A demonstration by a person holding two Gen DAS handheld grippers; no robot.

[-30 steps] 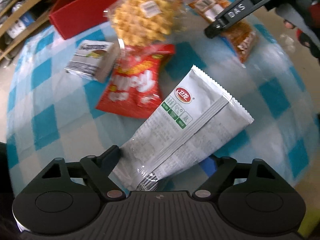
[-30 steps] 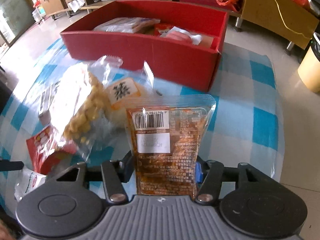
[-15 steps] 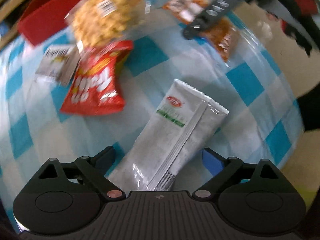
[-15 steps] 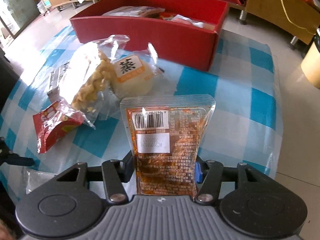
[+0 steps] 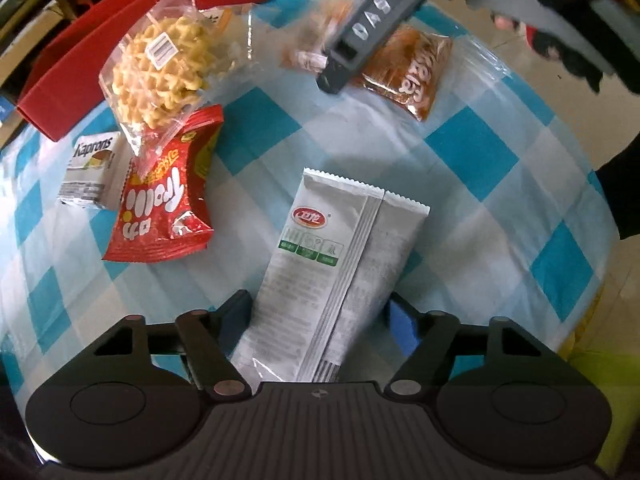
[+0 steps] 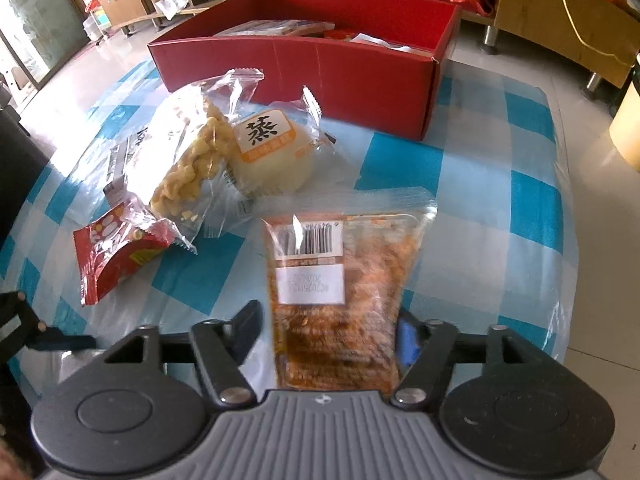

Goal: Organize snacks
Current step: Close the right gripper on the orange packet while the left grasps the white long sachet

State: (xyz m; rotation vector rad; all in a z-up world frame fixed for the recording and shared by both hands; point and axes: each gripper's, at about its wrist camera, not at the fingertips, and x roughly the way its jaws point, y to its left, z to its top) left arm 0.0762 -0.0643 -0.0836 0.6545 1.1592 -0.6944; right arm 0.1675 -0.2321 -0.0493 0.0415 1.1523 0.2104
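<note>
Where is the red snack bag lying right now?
In the left wrist view, the red snack bag lies left of the white packet, partly under the clear bag of yellow crisps.

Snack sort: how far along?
Done: some packets lie in the red box. In hand: left gripper jaws just closing around the silver packet, grip unclear; right gripper jaws just opened, orange packet loose between them. Remaining: both those, plus waffle bag, red bag, bun and Kaprons box on the table.
</note>
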